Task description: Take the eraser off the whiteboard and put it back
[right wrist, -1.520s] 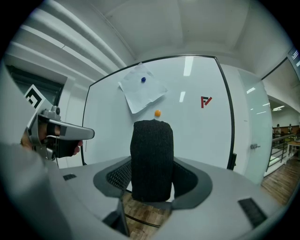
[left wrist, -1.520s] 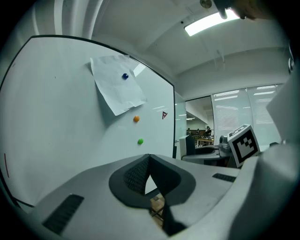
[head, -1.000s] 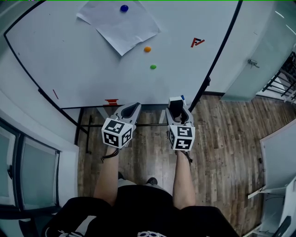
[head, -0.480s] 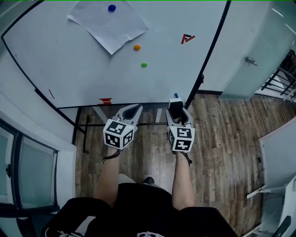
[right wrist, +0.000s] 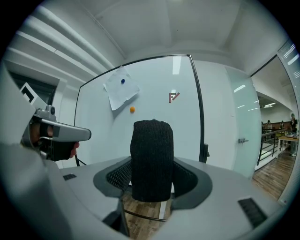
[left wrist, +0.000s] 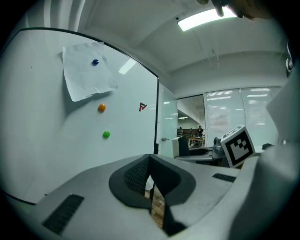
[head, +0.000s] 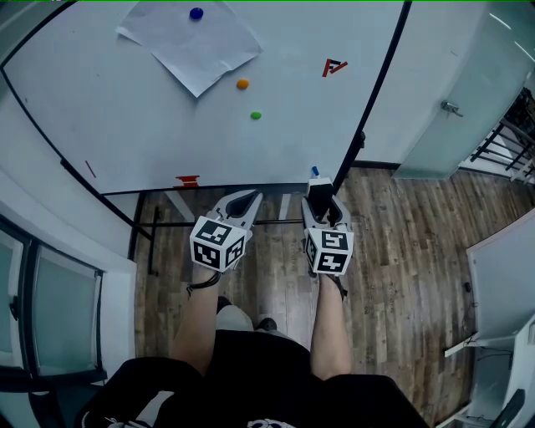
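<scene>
Eraser (right wrist: 151,159): a dark block with a knitted, felt-like face. It stands upright between the jaws of the right gripper (head: 321,203), which is clamped on its two sides, so it is off the whiteboard (head: 125,117) and in the air short of the board's lower edge. It looks light and soft. The fabric should give a little under the pads and grip well rather than slip, so a moderate squeeze ought to do, and there seems little risk of breaking it. The present hold, across the narrow sides low on the body, leaves the upper part sticking out past the jaws. That suits pressing it flat against the board. Which face carries the backing I cannot tell.

Just to the left of it, the left gripper (left wrist: 150,174) is closed, jaw tips together with nothing between them, level with the right one.

Ahead of both grippers the whiteboard rises. A green magnet (head: 256,115) and an orange magnet (head: 242,84) sit above the left gripper's line, and a red mark (head: 334,67) is above the right. Farthest off is a sheet of paper (head: 188,46), pinned by a blue magnet (head: 196,13).
</scene>
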`<state>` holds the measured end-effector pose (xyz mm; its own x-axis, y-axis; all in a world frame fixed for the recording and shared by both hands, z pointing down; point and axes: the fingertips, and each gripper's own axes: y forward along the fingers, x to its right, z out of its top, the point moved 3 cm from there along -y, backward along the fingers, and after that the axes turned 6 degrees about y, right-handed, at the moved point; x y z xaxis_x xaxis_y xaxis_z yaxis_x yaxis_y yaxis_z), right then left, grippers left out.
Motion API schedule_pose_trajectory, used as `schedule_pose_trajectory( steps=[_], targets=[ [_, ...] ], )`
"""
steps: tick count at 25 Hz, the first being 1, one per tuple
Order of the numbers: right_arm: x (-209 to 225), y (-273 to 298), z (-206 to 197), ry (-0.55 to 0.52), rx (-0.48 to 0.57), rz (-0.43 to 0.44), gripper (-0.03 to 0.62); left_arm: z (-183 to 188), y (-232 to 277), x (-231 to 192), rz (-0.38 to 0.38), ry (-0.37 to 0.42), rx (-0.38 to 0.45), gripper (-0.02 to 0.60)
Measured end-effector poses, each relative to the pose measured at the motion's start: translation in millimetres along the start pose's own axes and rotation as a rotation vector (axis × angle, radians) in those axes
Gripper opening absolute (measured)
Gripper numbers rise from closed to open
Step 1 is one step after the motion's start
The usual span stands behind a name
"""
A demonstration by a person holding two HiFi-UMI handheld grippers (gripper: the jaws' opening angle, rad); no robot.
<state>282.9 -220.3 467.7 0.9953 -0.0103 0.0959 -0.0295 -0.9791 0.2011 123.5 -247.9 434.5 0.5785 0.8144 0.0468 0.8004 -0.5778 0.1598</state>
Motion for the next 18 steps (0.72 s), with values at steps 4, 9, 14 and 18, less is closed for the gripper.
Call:
schedule_pose_trajectory(
  steps=[4,9,14,18],
  targets=[
    [1,0,-3,0.001,-0.007,-0.006,0.253,-1,2,3,-0.011,0.002,0.0,0.015],
    [2,3,5,-0.005,-0.001,-0.017,0.253,2,7,2,-0.021,0.004,-0.002,0.015],
    [1,15,27,-0.038,0.019,-0.014,0.253,14,21,-8,-0.041,0.003,0.013,0.015],
    [3,28,46,-0.054,0.039,-0.006,0.253,28,35,-22,-0.037,0.014,0.019,0.015]
  ],
)
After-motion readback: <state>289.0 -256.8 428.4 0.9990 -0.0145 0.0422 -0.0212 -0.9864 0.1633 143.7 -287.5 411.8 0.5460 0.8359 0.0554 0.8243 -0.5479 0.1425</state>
